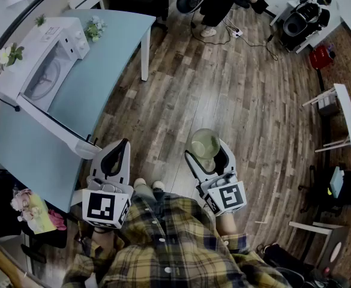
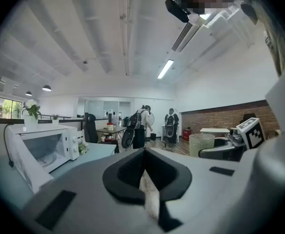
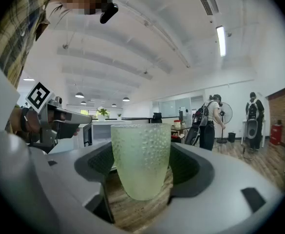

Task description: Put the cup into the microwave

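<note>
Counter [image 1: 97,71]: pale blue, off to my left with wooden floor between us. I judge I have to carry the load across before anything else.
Microwave [image 1: 46,59]: white, at the counter's far end, cavity open and turntable showing. If I come in too low I could knock the cup on its sill.
Microwave door [image 1: 52,125]: swung wide, sticking out toward me. It looks the likeliest thing to clip on the way in, most of all with my left side.
Right tongs [image 1: 208,155]: spread very wide and clamped round the cup, roughly level.
Left tongs [image 2: 143,152]: closed tip to tip, holding nothing, hanging just beside the door's corner.
Cup [image 3: 141,161]: pale green, dimpled, upright between the right tongs over the floor, well apart from the microwave. Its sides taper, so I think a jolt could let it slide down and drop.
</note>
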Motion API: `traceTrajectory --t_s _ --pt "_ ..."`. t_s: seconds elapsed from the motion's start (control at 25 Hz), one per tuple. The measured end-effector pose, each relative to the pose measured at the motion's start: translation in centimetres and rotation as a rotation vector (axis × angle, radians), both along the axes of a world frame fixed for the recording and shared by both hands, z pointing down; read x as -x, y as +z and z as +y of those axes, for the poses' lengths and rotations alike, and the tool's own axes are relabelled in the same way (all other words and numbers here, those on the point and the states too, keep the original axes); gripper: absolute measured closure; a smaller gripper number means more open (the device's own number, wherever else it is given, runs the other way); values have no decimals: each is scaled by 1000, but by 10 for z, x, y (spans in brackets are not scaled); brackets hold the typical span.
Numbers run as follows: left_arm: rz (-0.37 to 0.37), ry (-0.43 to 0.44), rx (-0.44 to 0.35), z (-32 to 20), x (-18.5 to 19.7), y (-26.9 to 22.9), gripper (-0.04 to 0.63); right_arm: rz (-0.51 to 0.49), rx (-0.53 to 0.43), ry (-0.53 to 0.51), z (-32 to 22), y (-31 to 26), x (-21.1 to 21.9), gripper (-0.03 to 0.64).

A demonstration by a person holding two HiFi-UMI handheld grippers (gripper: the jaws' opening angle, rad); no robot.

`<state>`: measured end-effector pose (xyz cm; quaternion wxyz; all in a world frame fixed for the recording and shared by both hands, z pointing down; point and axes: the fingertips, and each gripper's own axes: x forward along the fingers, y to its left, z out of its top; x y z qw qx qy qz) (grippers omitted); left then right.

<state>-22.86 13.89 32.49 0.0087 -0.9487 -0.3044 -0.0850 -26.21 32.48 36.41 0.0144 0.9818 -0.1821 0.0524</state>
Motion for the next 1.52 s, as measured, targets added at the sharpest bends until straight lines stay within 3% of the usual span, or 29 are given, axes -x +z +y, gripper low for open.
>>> traceTrajectory --t_s 0.28,0.56,0.76,1.12,1.52 --pt "-31 -2 -7 15 2 9 606 -16 -25 29 21 5 7 260" --pt "-72 -12 -6 18 -24 27 606 -64 -42 49 31 23 -11 260" --pt "-53 -51 8 15 -72 27 606 -82 -56 37 36 33 -57 261" --pt "-26 -129 44 5 -170 15 606 -20 7 -94 6 10 -176 259" --pt "-25 -220 38 -28 -216 19 606 -14 -2 -211 -31 11 -241 259"
